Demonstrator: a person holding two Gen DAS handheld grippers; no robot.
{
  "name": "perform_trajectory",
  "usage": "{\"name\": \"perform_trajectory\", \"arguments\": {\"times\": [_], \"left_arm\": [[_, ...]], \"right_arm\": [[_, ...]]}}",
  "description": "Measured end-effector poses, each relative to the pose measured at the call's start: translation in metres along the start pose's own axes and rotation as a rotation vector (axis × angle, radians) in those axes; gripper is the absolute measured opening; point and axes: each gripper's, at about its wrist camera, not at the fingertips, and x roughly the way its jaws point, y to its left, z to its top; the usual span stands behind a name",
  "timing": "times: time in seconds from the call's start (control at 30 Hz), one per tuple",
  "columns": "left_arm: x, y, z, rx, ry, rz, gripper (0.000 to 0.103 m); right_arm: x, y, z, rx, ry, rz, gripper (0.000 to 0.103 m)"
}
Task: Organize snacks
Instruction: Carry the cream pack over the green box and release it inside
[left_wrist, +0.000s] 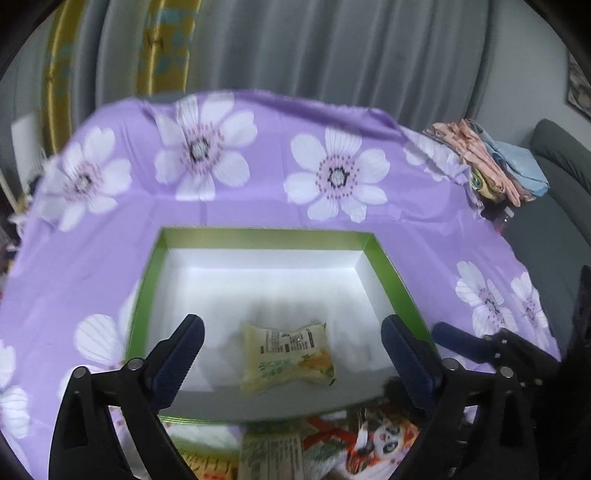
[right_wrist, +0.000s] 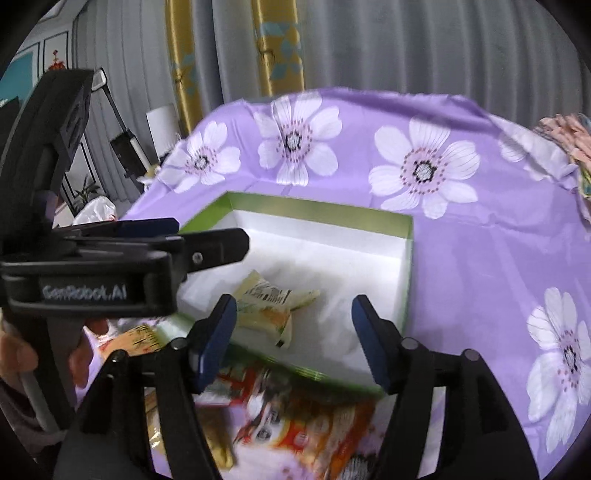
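Note:
A green-rimmed box (left_wrist: 391, 266) (right_wrist: 317, 214) with a white inside sits on the purple flowered cloth. One pale yellow-green snack packet (left_wrist: 288, 356) (right_wrist: 269, 306) lies on its floor near the front wall. My left gripper (left_wrist: 292, 326) (right_wrist: 207, 232) hovers open over the box; the packet lies below the gap and touches neither finger. My right gripper (right_wrist: 293, 306) stands open above the box's near edge, just right of the packet and holding nothing. One of its fingers (left_wrist: 458, 341) shows at the right of the left wrist view.
More snack packets lie in front of the box: a red-orange panda one (left_wrist: 384, 439) (right_wrist: 295, 424), a pale green one (left_wrist: 269, 458), a yellow one (right_wrist: 136, 338). Folded clothes (left_wrist: 491, 162) sit at the cloth's far right, beside a grey sofa (left_wrist: 554, 206). A hand (right_wrist: 14, 354) grips the left handle.

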Motion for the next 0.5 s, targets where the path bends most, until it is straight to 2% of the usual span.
{"name": "perform_trajectory", "arguments": {"times": [0.13,0.3,0.4,0.5], "left_arm": [[-0.033,-0.006,-0.016,0.035,-0.059,0.028,0.097],[-0.064,-0.009,-0.034,0.052,-0.105,0.044,0.098],[-0.08,-0.01,-0.045,0.065,-0.114,0.051,0.098],[-0.092,-0.014,-0.055,0.083,-0.129,0.068,0.098]], "right_arm": [[-0.033,0.007,-0.017,0.027,-0.043,0.011,0.077],[-0.064,0.018,-0.04,0.045,-0.056,0.037,0.078],[-0.073,0.024,-0.048,0.049,-0.055,0.06,0.084],[-0.08,0.034,-0.054,0.046,-0.061,0.079,0.085]]}}
